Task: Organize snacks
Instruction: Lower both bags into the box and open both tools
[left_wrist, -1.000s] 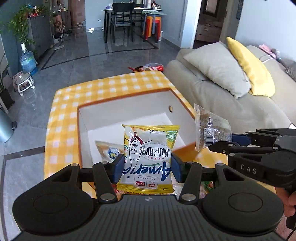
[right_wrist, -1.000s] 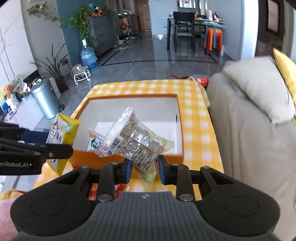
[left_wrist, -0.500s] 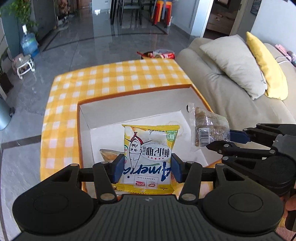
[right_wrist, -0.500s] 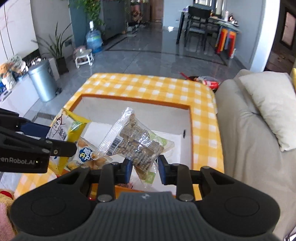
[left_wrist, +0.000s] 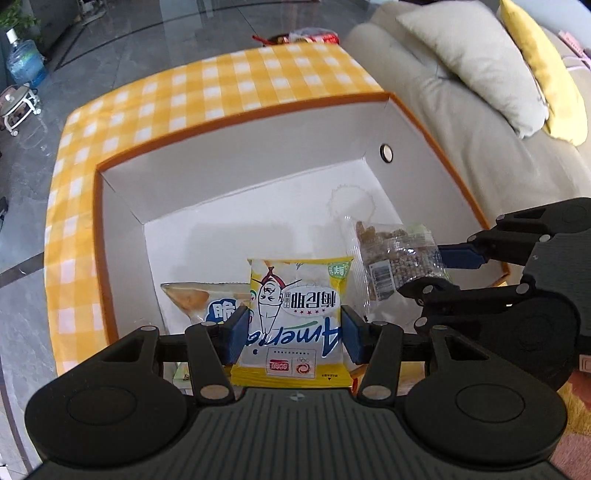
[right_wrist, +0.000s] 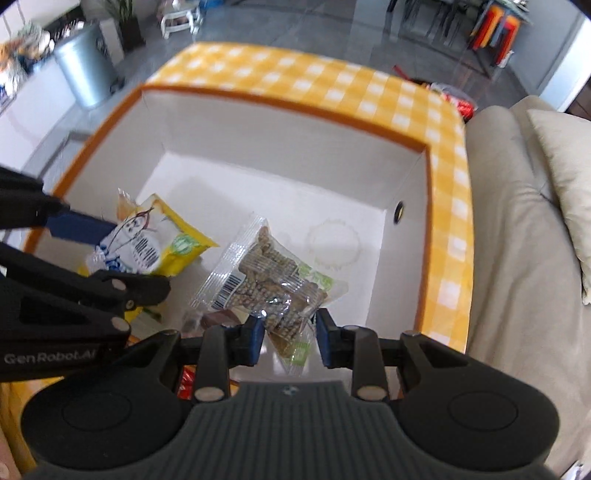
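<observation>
2 snacks have dropped from above the rim to inside the white box (left_wrist: 229, 173) on the checked bench (left_wrist: 207, 88) over the last second. Left tool (left_wrist: 291, 332) is clenched on the yellow packet (left_wrist: 295, 314); right tool (right_wrist: 290, 338) grips the clear bag (right_wrist: 269, 280). Release into the box looks next, beside the packet lying on the floor (left_wrist: 195, 299).

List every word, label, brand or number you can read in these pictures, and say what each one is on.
"GenRobot.AI": on the body of the left gripper, seen from the right wrist.
"Americ": blue letters, upside down and cut off by the fingers, on the yellow snack packet in the left gripper.
Chinese characters on that packet and on the blue-and-white packet in the white box: present, not transcribed.
Barcode digits on the clear snack bag: too small.
</observation>
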